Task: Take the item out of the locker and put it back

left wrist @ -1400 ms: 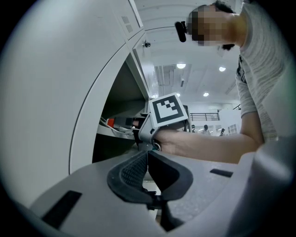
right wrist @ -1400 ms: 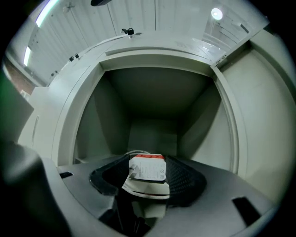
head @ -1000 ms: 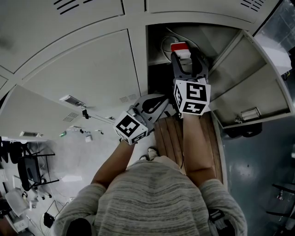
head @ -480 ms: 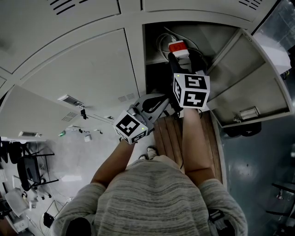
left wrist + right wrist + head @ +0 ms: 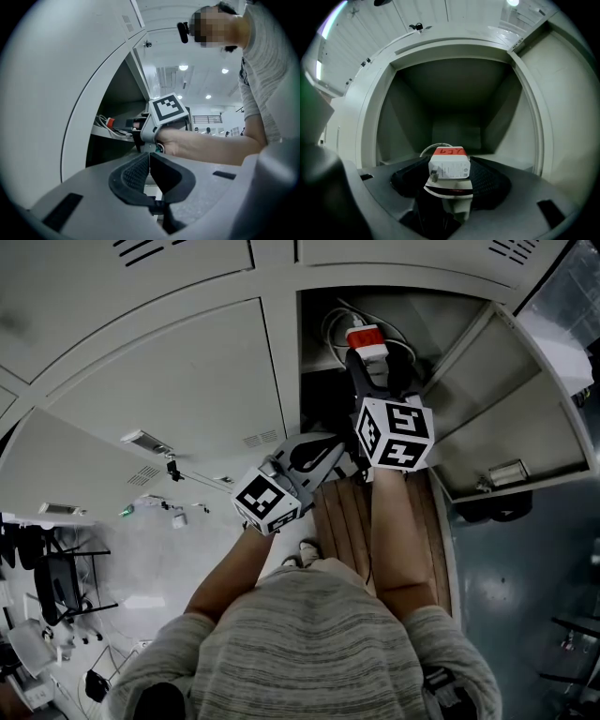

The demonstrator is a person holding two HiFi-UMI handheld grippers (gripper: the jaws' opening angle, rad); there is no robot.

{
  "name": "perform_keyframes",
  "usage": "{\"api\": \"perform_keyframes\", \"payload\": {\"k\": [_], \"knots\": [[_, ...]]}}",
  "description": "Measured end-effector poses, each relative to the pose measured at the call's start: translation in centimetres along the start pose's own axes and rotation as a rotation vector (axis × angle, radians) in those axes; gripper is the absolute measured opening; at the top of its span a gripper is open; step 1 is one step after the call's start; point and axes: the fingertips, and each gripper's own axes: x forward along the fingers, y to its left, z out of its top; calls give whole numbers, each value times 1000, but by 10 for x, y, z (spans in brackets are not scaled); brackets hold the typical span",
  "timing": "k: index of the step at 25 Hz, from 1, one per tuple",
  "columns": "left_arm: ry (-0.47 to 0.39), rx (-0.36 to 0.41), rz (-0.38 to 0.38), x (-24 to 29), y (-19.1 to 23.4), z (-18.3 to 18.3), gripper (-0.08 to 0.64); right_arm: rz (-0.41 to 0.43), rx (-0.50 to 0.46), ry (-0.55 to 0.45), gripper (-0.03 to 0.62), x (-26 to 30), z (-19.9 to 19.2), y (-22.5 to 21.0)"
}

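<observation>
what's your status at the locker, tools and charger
Right tool shut on red-topped white charger, inside open locker. Left tool shut, empty, outside. White cable looped behind charger; nothing else in the way.

White charger red-topped; pale grey locker; striped grey sweater.

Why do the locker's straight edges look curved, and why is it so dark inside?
Head view: the wide-angle lens bows the locker frame. Right gripper view: the locker's back lies in shadow, while the white charger is sharp. Left gripper view: ceiling lights glare.
</observation>
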Motion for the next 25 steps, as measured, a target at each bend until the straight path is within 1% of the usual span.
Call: {"api": "perform_keyframes", "payload": {"k": [6,15,20,25], "knots": [[-1,-9,11,-2,2,2,9,0,3,-80,265,-7,9,2],[-9,-6,9,0,0,6,9,-3,4,-249,265,-26,44,0],[-12,-4,10,1,0,9,9,2,8,-309,265,-42,58,1],[-16,-1,7,3,-1,11,9,11,-20,-368,265,-59,69,4]]}}
